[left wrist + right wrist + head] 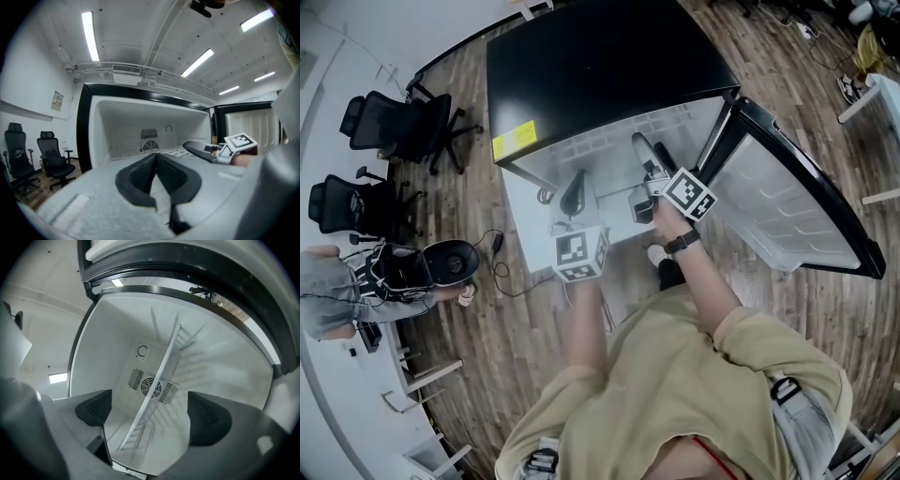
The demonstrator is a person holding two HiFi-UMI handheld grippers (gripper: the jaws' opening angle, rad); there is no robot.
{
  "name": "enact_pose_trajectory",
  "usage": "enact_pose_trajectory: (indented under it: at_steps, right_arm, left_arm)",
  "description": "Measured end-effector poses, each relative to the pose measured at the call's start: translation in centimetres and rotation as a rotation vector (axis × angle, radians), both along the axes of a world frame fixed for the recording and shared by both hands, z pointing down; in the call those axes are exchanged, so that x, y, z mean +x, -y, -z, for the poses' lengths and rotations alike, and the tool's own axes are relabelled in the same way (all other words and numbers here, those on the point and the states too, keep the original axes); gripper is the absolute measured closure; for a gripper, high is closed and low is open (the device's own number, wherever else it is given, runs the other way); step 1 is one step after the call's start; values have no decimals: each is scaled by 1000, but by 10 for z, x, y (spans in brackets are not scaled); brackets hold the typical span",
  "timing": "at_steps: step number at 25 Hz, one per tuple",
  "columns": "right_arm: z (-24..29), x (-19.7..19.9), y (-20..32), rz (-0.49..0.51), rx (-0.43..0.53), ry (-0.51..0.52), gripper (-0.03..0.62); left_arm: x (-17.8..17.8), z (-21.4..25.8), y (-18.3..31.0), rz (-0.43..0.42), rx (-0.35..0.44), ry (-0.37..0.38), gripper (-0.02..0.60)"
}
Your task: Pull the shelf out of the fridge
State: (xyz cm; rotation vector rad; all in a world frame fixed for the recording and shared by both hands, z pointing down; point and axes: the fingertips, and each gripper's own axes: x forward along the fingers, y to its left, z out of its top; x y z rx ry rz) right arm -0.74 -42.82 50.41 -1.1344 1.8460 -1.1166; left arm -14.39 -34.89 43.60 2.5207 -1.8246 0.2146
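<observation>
The fridge (600,66) stands with its door (787,187) swung open to the right. Inside, a white wire shelf (159,376) runs across the cavity; in the right gripper view it shows edge-on as a slanted bar. My right gripper (150,411) is turned on its side and reaches into the opening (643,173). Its jaws are wide open, the shelf's bar lies in the gap, and neither pad touches it. My left gripper (156,157) hangs at the fridge's front (574,194), shut with nothing in it. The shelf (174,151) lies beyond its tips.
A round fan vent (151,386) sits on the fridge's back wall. Two black office chairs (394,122) stand to the left on the wood floor. A seated person (323,291) is at the far left, beside a cable (502,272) on the floor.
</observation>
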Motion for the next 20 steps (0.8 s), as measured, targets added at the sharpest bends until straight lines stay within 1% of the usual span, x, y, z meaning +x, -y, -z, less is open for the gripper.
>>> enact_pose_trajectory:
  at_steps: [3, 7, 12, 17, 20]
  right_arm:
    - [-1, -1, 8, 5, -12, 55, 96]
    - [-4, -3, 17, 14, -25, 119, 143]
    - [-15, -7, 28, 16, -75, 221, 155]
    - [-14, -21, 33, 59, -75, 249, 180]
    - [-9, -26, 39, 67, -66, 258, 191]
  left_arm:
    - [-2, 0, 4, 11, -2, 7, 580]
    - [-3, -6, 9, 26, -6, 31, 580]
    - [-5, -12, 11, 28, -9, 34, 580]
    - [-8, -4, 12, 36, 17, 6, 580]
    - [-9, -1, 13, 43, 23, 7, 580]
